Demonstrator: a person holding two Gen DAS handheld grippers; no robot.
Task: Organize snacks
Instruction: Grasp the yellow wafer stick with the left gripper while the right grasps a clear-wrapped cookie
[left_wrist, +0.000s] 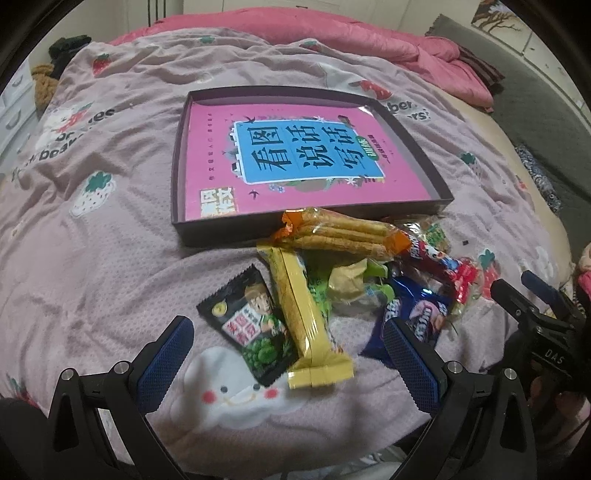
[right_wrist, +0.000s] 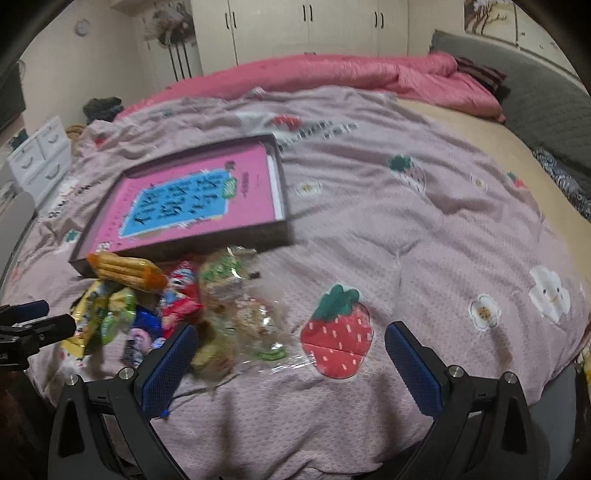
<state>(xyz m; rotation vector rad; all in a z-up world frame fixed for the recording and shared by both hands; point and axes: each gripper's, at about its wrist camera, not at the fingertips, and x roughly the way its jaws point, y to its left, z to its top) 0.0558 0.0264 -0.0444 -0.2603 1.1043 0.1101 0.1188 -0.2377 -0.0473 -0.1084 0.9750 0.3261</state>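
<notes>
A heap of snack packets lies on the pink quilt in front of a dark shallow box (left_wrist: 177, 155) that holds a pink book (left_wrist: 295, 162). In the heap are a black packet (left_wrist: 251, 325), a yellow bar (left_wrist: 306, 314), an orange-ended pack of rolls (left_wrist: 347, 232), a red packet (left_wrist: 439, 262) and a blue packet (left_wrist: 417, 314). My left gripper (left_wrist: 288, 332) is open just above the black packet and yellow bar. My right gripper (right_wrist: 291, 339) is open, to the right of the heap (right_wrist: 155, 295), over a clear cellophane packet (right_wrist: 243, 314). The box also shows in the right wrist view (right_wrist: 280, 229).
A rolled pink duvet (right_wrist: 351, 77) lies across the far side of the bed. A grey headboard (right_wrist: 535, 96) runs along the right. White drawers (right_wrist: 40, 155) stand to the left and wardrobes (right_wrist: 306, 26) at the back. The right gripper also shows in the left wrist view (left_wrist: 532, 295).
</notes>
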